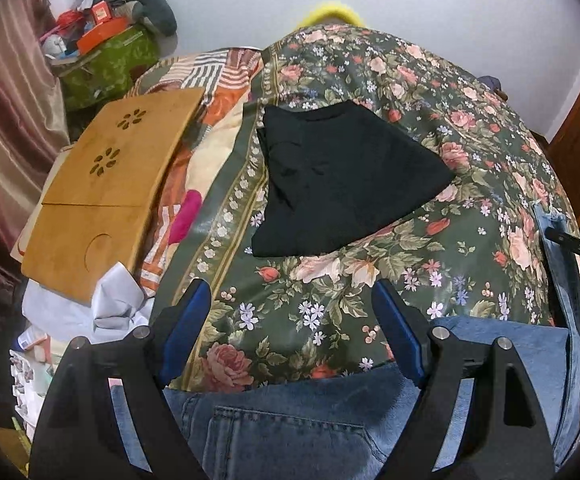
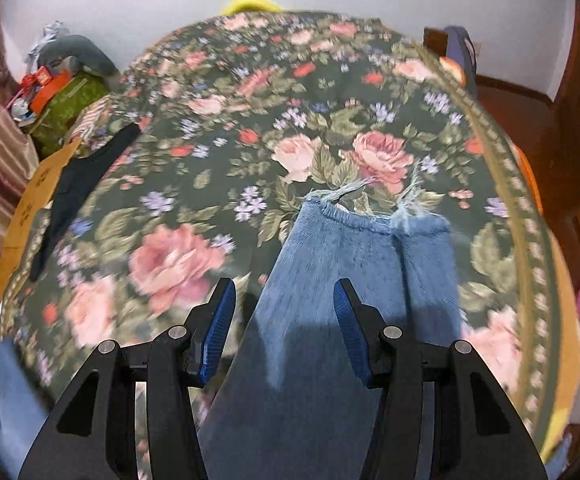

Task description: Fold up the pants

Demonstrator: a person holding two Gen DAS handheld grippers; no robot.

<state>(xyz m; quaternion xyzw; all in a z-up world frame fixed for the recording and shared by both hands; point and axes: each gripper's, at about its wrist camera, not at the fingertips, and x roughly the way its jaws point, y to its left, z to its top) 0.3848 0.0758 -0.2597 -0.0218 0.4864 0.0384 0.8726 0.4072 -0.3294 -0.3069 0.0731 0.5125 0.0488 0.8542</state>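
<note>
Denim jeans (image 2: 354, 280): frayed hem right view; pocket (image 1: 290, 436) left view.

Spread on the floral cloth (image 1: 370, 300): jeans (image 1: 290, 420) nearest, folded dark garment (image 1: 342, 184) beyond them. Left of the cloth, a wooden board (image 1: 102, 184); behind that, a heaped bag (image 1: 106, 60).
</note>
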